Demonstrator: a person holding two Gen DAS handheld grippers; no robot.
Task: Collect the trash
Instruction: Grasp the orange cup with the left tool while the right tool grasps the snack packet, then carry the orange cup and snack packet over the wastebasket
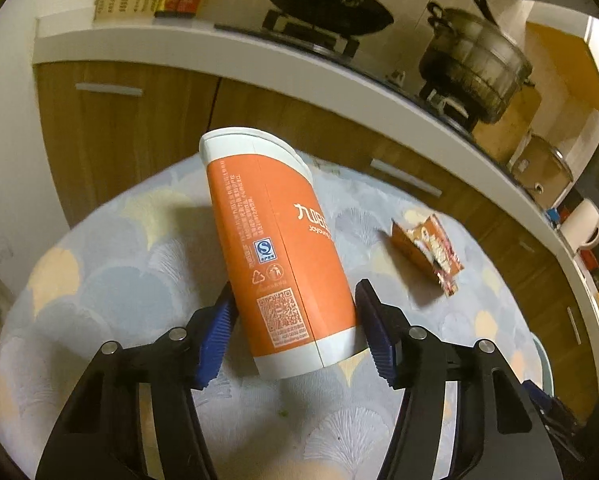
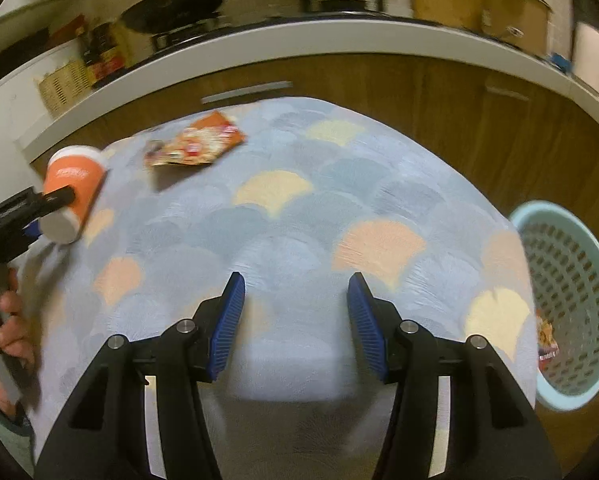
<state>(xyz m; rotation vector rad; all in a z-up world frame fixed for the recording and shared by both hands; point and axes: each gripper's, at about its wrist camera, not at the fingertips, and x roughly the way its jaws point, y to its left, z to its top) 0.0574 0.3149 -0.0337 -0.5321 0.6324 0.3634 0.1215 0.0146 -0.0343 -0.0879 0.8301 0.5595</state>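
An orange paper cup (image 1: 279, 248) with white rims sits tilted between the fingers of my left gripper (image 1: 295, 300), which is shut on its lower part, above the patterned tablecloth (image 1: 119, 272). The cup (image 2: 73, 192) and the left gripper also show at the far left of the right wrist view. An orange snack wrapper (image 1: 427, 252) lies on the cloth to the cup's right; it shows in the right wrist view (image 2: 195, 144) at the far side. My right gripper (image 2: 295, 284) is open and empty over the cloth.
A light blue perforated basket (image 2: 571, 296) stands beside the table at the right, with a wrapper inside. Behind the table runs a wooden cabinet with a white counter (image 1: 219, 48) carrying a frying pan (image 1: 323, 0), a pot (image 1: 471, 60) and boxes.
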